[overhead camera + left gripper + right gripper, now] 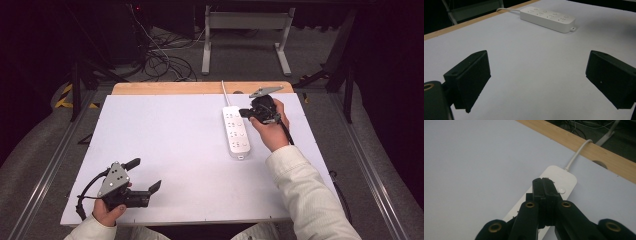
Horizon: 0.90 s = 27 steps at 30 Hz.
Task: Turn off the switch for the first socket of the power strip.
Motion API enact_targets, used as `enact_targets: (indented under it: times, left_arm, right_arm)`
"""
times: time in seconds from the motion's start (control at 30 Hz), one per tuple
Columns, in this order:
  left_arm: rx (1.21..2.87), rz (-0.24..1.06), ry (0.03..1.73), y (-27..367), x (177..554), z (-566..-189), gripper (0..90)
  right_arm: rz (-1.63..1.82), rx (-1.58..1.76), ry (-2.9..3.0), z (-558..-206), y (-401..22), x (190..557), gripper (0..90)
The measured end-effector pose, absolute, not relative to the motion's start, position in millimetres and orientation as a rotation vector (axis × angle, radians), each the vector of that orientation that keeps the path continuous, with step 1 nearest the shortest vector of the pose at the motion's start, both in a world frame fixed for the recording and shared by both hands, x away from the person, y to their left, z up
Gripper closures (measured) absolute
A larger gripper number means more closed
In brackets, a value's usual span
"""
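Presently the right tool (543, 185), jaws pressed together, hovers over the power strip (236, 130) at the desk's (165, 150) far right; an off-centre push could slide it, while the left tool (145, 175) rests spread.

high view looks down from above the desk's (165, 150) near side; each gripper view sits low behind its jaws; all three share the power strip (236, 131).

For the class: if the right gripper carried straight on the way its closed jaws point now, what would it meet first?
Most likely the white plastic power strip: the right gripper, jaws shut, points at its cable end near a round button. Whether it already touches is unclear.
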<state>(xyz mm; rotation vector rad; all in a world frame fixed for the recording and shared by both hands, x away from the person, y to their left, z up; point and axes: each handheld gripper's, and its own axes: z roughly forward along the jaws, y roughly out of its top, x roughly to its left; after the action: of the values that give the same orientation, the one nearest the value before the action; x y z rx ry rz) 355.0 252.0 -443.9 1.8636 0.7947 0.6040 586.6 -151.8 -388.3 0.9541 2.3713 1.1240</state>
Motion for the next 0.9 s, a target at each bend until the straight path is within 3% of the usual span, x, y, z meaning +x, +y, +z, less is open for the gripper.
enact_targets:
  times: [0.9]
  left_arm:
    - [1.859, 0.597, 0.805, 253, 356, -445, 5.9]
  right_arm:
    - [1.053, 1.033, 2.321, -436, -141, 630, 90.0]
